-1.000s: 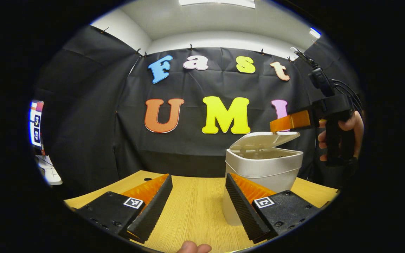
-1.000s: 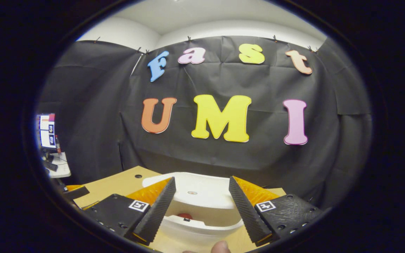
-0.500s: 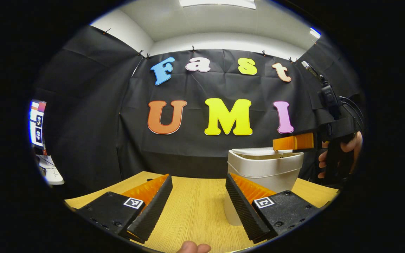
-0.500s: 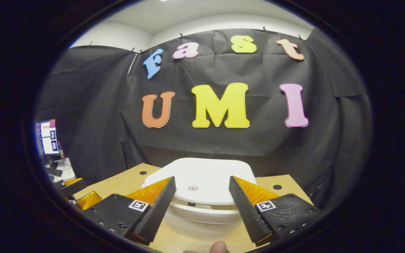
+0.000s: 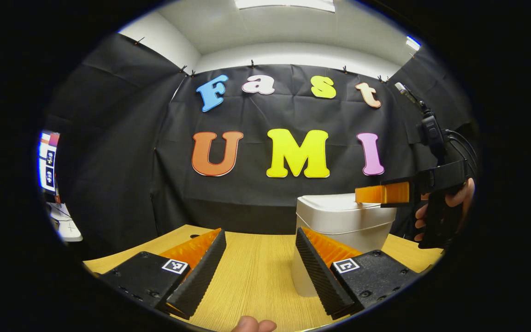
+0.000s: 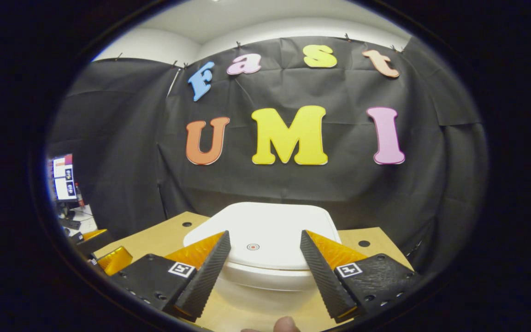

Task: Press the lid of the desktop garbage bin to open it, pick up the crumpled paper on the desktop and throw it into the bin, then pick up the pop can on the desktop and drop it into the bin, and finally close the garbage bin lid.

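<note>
A: Where's the bin (image 5: 341,221) now?

B: On the table (image 5: 256,276), toward its back right, just ahead of the left gripper (image 5: 258,258). The lid (image 6: 265,233) lies flat on the rim, so it looks shut.

A: And the grippers?

B: Both sets of jaws stand spread wide, gripping nothing. The right gripper (image 6: 263,263) sits level above the front of the lid, fingers either side of its small red dot (image 6: 253,247). I can't tell whether it touches.

A: How would that bin handle?

B: My guess is light, stiff, smooth plastic. A sideways shove could slide it on the wood. Press straight down with a fingertip near the dot, not at the hinge side. Don't pinch it

A: Paper and can?

B: Probably inside
</note>
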Available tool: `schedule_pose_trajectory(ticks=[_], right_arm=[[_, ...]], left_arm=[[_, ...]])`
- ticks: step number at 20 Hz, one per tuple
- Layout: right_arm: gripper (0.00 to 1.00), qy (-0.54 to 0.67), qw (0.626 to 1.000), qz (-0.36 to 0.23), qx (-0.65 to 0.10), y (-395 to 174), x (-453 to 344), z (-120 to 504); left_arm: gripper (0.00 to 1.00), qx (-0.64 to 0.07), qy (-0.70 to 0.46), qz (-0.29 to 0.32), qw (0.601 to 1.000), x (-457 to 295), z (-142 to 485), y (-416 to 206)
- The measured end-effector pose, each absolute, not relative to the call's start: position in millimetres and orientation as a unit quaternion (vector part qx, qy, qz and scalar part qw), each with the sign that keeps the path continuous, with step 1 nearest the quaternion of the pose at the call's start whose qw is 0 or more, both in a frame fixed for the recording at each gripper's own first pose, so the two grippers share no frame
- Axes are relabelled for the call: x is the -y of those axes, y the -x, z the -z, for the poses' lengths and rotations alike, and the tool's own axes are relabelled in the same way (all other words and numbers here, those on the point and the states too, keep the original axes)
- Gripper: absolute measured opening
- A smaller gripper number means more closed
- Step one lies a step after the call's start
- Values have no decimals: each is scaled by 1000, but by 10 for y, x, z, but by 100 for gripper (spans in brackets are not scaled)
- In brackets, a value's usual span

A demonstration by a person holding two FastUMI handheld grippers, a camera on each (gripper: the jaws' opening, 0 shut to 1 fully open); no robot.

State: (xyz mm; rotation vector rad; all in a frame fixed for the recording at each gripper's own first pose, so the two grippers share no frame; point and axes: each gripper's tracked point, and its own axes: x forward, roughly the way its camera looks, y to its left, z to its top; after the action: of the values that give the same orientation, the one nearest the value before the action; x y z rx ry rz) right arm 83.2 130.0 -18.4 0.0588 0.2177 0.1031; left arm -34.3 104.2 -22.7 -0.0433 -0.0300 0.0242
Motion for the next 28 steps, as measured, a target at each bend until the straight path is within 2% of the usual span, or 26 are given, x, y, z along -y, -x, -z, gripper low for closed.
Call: schedule_pose_trajectory(ticks=[12,21,23,28], right_arm=[[99,-3,993,-47,-110,-829,-1301,346],[95,-7,998,-27,-52,-835,-1281,165],[98,-11,999,-27,-35,-812,-1255,69],[95,-42,999,24,-10,-664,-797,-101]], left_arm=[[100,3,52,8,999,-921,397,191],[98,-2,37,18,999,-799,407,166],[98,-2,37,17,999,-780,397,155],[98,5,29,20,999,-692,255,173]])
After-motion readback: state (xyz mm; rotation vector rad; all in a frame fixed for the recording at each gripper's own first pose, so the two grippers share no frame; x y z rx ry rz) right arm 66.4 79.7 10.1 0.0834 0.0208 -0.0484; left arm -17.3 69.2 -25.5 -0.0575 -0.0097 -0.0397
